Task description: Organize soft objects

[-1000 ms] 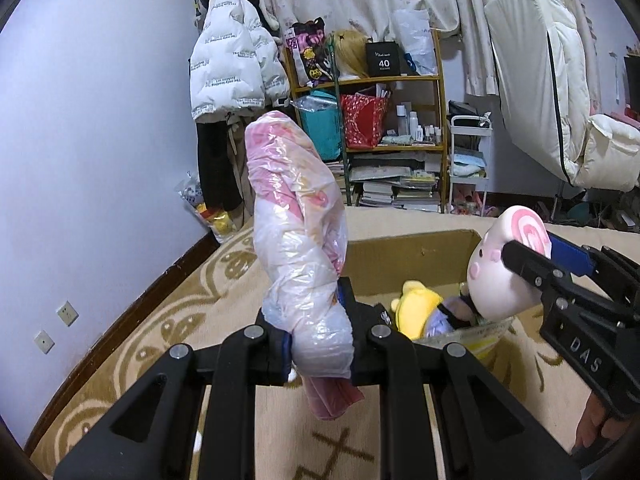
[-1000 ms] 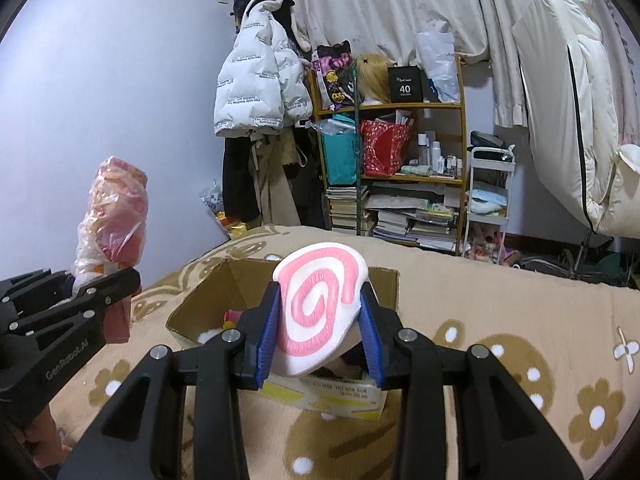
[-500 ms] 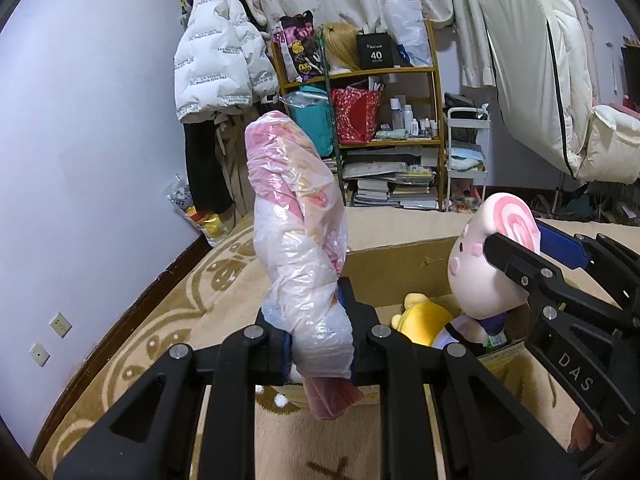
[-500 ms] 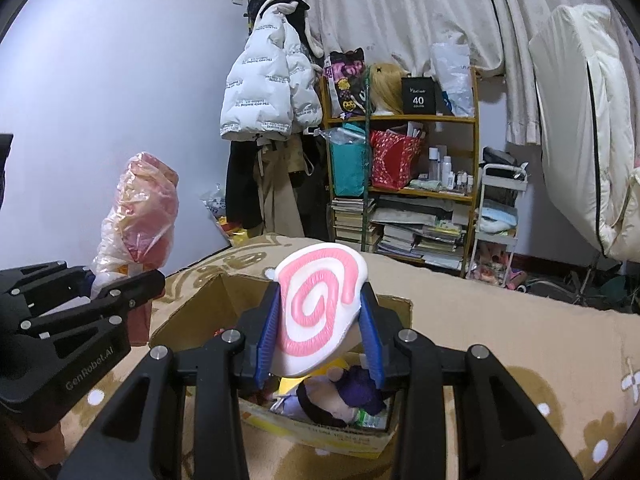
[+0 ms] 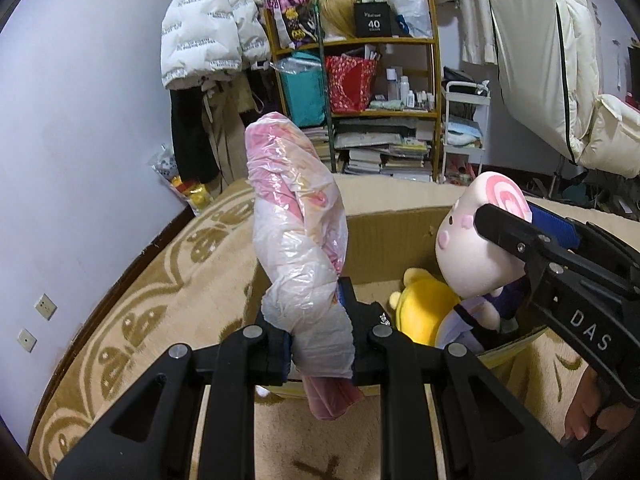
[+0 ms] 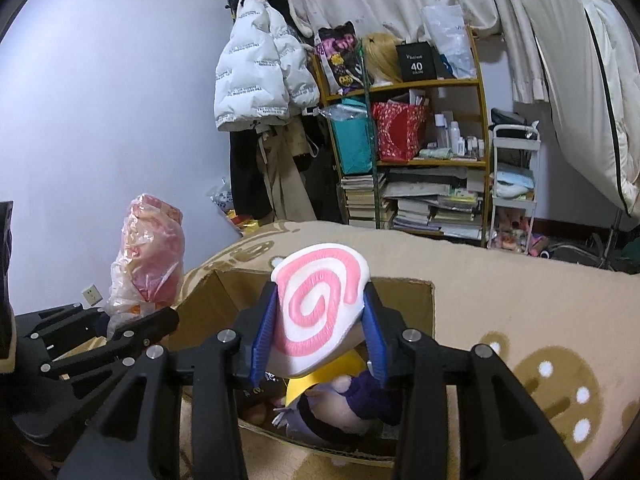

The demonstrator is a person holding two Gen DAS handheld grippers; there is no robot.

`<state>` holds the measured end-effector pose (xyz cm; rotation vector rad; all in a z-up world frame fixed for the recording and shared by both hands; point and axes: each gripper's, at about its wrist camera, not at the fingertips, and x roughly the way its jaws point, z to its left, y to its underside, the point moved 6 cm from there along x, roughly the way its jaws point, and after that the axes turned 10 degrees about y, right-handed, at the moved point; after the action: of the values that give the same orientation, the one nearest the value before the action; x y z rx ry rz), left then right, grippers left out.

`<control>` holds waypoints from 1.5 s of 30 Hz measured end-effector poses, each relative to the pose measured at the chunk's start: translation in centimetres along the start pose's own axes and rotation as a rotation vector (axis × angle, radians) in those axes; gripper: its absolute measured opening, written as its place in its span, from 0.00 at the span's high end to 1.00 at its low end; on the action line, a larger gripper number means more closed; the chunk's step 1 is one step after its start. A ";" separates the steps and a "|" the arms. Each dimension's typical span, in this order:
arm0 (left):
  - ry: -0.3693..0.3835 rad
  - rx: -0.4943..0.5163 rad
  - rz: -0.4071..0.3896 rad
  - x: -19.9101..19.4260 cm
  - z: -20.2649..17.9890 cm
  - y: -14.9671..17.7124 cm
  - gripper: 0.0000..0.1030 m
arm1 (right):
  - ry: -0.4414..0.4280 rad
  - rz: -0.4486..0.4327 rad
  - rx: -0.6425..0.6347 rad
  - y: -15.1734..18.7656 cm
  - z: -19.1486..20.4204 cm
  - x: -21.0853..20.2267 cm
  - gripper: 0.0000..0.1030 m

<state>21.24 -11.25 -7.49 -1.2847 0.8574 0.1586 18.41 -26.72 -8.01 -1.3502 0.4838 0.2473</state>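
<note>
My left gripper (image 5: pixel 320 344) is shut on a pink soft toy wrapped in a clear plastic bag (image 5: pixel 298 240), held upright at the near left edge of an open cardboard box (image 5: pixel 384 224). The bagged toy also shows in the right wrist view (image 6: pixel 150 256). My right gripper (image 6: pixel 318 344) is shut on a pink-and-white swirl plush (image 6: pixel 320 304) and holds it over the box (image 6: pixel 404 292). The plush shows in the left wrist view (image 5: pixel 478 240) with a pale face. A yellow plush (image 5: pixel 424 308) and a purple-clad doll (image 6: pixel 352 408) lie in the box.
The box stands on a beige patterned blanket (image 6: pixel 520 304). Behind it are a cluttered shelf (image 5: pixel 372 92), a white puffer jacket (image 5: pixel 208 36) hanging on the wall, a white trolley (image 5: pixel 464 132) and a white duvet (image 5: pixel 560 60) at the right.
Both grippers have moved forward and down toward the box. The swirl plush now hangs lower over the box opening, and the bagged toy has come to the box's near edge.
</note>
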 end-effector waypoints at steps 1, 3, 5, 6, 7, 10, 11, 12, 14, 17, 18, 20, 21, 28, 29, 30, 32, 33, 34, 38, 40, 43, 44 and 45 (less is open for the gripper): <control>0.003 -0.001 0.009 0.3 0.0 0.1 0.82 | -0.001 0.003 0.001 0.1 0.0 0.1 0.57; 0.002 -0.002 0.021 0.7 0.0 0.4 0.81 | -0.002 0.008 0.002 0.2 -0.1 0.3 0.56; 0.000 -0.002 0.029 1.0 0.0 0.6 0.80 | -0.005 0.014 0.004 0.3 -0.1 0.4 0.55; 0.003 -0.004 0.036 1.2 0.0 0.7 0.80 | -0.007 0.017 0.005 0.4 -0.1 0.5 0.55; 0.006 -0.007 0.044 1.3 0.0 0.8 0.80 | -0.009 0.020 0.005 0.4 -0.1 0.5 0.53; 0.010 -0.018 0.062 1.6 0.2 1.2 0.79 | -0.014 0.026 0.007 0.5 0.0 0.5 0.51; 0.008 -0.022 0.067 1.7 0.2 1.4 0.78 | -0.015 0.028 0.006 0.5 0.0 0.5 0.50; 0.005 -0.026 0.075 1.8 0.3 1.6 0.78 | -0.018 0.029 0.006 0.5 0.1 0.5 0.50; -0.001 -0.036 0.097 2.1 0.5 1.9 0.78 | -0.021 0.037 0.004 0.6 0.1 0.6 0.49; -0.005 -0.050 0.109 2.2 0.8 2.2 0.75 | -0.023 0.049 0.004 0.9 0.3 0.7 0.47; -0.011 -0.050 0.109 2.2 0.9 2.3 0.73 | -0.024 0.051 0.006 1.0 0.3 0.7 0.46; -0.021 -0.052 0.113 2.1 1.1 2.4 0.70 | -0.033 0.050 0.010 1.0 0.4 0.5 0.36; -0.025 -0.055 0.115 2.0 1.2 2.5 0.66 | -0.035 0.042 0.010 0.9 0.4 0.3 0.33; -0.055 -0.058 0.086 0.7 1.6 2.3 0.45 | -0.017 0.017 0.015 0.5 0.1 -0.9 0.21; -0.054 -0.057 0.085 0.4 1.6 2.2 0.44 | -0.015 0.017 0.020 0.5 -0.1 -1.1 0.20; -0.056 -0.055 0.082 0.0 1.6 2.2 0.42 | -0.012 0.017 0.021 0.4 -0.1 -1.4 0.20; -0.060 -0.052 0.076 -0.6 1.5 2.2 0.36 | -0.007 0.015 0.019 0.3 -0.2 -2.0 0.19; -0.064 -0.051 0.069 -1.1 1.5 2.2 0.33 | -0.004 0.011 0.016 0.2 -0.3 -2.3 0.18; -0.067 -0.050 0.064 -1.5 1.4 2.2 0.32 | 0.000 0.006 0.013 0.1 -0.3 -2.7 0.14; -0.069 -0.056 0.037 -3.6 1.4 2.0 0.22 | 0.016 -0.013 -0.007 -0.1 -0.3 -4.7 0.09; -0.071 -0.059 0.018 -4.8 1.3 2.0 0.19 | 0.025 -0.020 -0.017 -0.3 -0.3 -5.6 0.02; -0.075 -0.051 -0.010 -6.5 1.3 1.8 0.13 | 0.039 -0.048 -0.037 -0.6 -0.1 -7.3 0.00; -0.078 -0.047 -0.017 -7.0 1.2 1.8 0.11 | 0.043 -0.053 -0.048 -0.7 0.0 -8.0 0.00; -0.080 -0.043 -0.023 -7.5 1.1 1.9 0.10 | 0.044 -0.057 -0.052 -0.8 0.0 -8.4 0.00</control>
<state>15.56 -7.07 -4.11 -1.3191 0.7746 0.2097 11.45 -25.98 -3.36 -1.4205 0.4782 0.1848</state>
